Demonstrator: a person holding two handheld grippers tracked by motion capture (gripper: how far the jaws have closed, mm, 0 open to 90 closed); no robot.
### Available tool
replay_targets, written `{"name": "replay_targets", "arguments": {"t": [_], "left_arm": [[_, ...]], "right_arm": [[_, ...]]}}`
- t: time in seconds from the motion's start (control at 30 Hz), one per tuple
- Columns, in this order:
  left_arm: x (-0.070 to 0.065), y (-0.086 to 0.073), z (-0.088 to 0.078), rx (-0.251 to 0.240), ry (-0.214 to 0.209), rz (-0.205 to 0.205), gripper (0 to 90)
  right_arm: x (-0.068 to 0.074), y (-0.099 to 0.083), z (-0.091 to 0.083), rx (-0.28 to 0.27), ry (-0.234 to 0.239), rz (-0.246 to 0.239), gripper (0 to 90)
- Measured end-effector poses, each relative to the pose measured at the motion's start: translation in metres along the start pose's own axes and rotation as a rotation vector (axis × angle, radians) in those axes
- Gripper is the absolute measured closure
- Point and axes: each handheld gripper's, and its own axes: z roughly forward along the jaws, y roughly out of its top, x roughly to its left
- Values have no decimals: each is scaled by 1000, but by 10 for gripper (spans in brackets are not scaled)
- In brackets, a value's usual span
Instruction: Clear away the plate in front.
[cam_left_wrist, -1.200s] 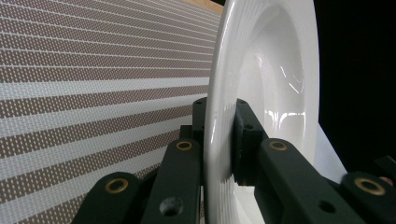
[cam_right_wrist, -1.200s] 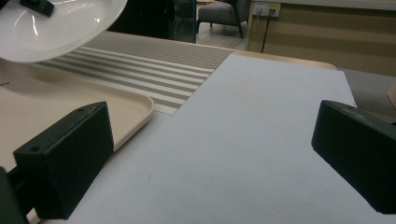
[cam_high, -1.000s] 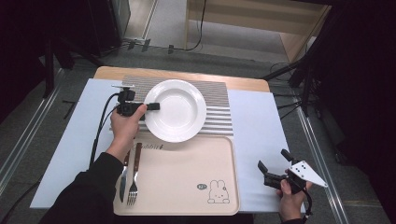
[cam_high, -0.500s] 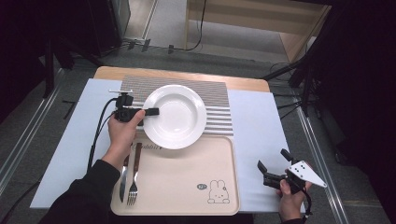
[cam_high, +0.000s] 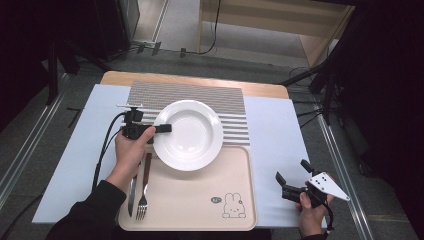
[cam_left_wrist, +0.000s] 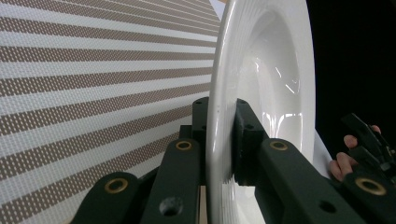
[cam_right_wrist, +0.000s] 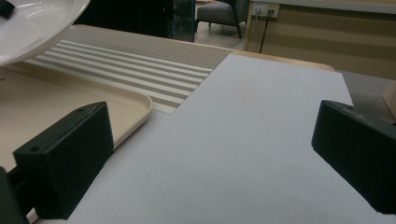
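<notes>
White plate clamped in left tool

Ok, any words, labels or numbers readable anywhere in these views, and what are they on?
No text can be read.
tray: a rabbit drawing is printed on it, with a small dark oval mark beside it, too small to read.
plate, striped mat: nothing printed on the parts that show.
</notes>
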Motion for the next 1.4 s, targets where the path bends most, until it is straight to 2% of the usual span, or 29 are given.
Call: {"name": "replay_targets", "arguments": {"t": [0.23, 0.63, 1.4], "left_arm": [[-4, -9, -5, 3, -12, 7, 808], [-9, -28, -5, 53, -37, 6, 809], [-24, -67, -8, 114, -78, 13, 808]], "right_arm": [[0, 0, 0, 1, -3, -1, 0], [1, 0, 0, 2, -6, -6, 0], [1, 0, 0, 5, -6, -10, 0]]}}
